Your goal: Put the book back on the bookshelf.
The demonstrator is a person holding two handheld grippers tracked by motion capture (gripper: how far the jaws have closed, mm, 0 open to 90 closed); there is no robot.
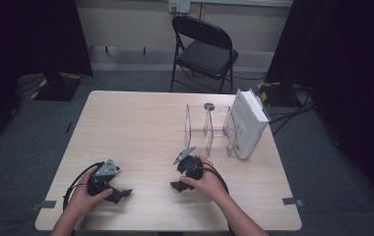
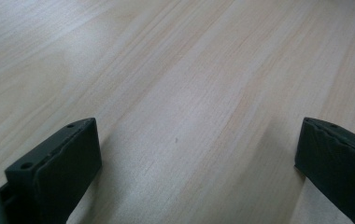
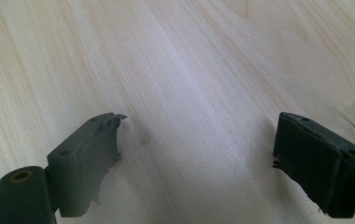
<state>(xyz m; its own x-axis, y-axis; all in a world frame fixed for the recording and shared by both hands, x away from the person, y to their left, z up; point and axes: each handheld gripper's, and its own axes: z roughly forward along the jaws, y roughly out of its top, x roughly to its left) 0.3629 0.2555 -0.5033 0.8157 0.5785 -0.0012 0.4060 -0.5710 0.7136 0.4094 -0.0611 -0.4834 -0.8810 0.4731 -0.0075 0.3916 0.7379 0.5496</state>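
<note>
White book [image 1: 248, 123] stands upright against clear rack [image 1: 209, 129].

My left gripper [image 1: 118, 192] is a compact black block of hard plastic with a grey three-cornered plate [image 1: 107, 168] on top and a black cable [image 1: 74, 183] looping off its side, and my right gripper [image 1: 179, 185] is built the same way, with its own grey plate [image 1: 184, 154] and a black cable [image 1: 218, 173] arching over the back of my hand. Seen from close up, each has two thick, matte black jaws with small round screw holes along the top edge and dark rubbery pads [image 2: 66, 179] on the inner faces. The pads [image 3: 89, 161] on my right gripper are ragged and torn at the edges, and my forearms are bare, with no sleeves.
</note>
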